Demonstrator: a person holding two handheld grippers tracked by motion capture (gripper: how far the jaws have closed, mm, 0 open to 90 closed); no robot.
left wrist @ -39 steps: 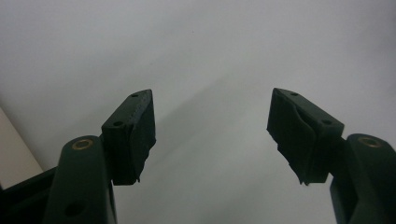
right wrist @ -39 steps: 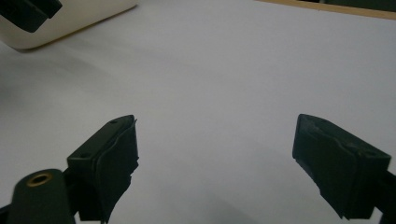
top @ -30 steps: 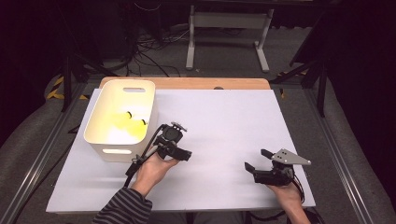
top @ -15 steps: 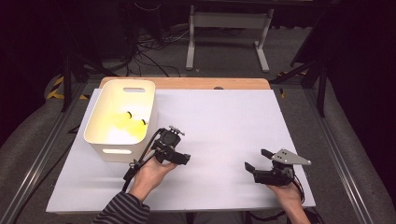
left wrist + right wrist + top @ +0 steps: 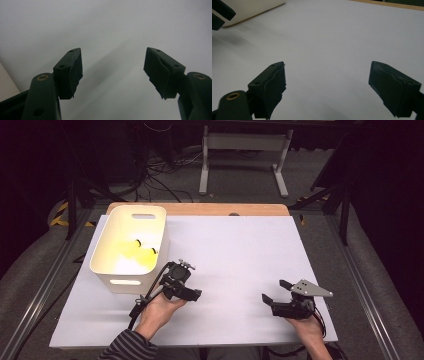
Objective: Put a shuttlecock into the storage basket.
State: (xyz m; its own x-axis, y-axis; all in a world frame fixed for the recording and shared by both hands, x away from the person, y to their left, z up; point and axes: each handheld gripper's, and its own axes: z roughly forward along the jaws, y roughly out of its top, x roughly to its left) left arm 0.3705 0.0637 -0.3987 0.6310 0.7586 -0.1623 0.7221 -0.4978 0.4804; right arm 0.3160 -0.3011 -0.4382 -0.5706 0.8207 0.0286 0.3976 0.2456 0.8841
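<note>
Left gripper (image 5: 192,292): held in the person's left hand (image 5: 160,310) over the white table (image 5: 240,250), near its front edge and left of the middle; jaws spread wide with nothing between them, bare table surface beneath them in the left gripper view (image 5: 112,72).
Right gripper (image 5: 274,292): held in the right hand (image 5: 305,325) near the table's front right corner, jaws pointing left; they stand well apart and hold nothing, as the right gripper view (image 5: 327,82) also tells.
White bin (image 5: 107,270): stands at the table's left edge, toward the back left corner, just beside the left gripper.
Yellow items (image 5: 137,255): lie inside the bin on its floor, with small dark parts; too blurred to identify.
</note>
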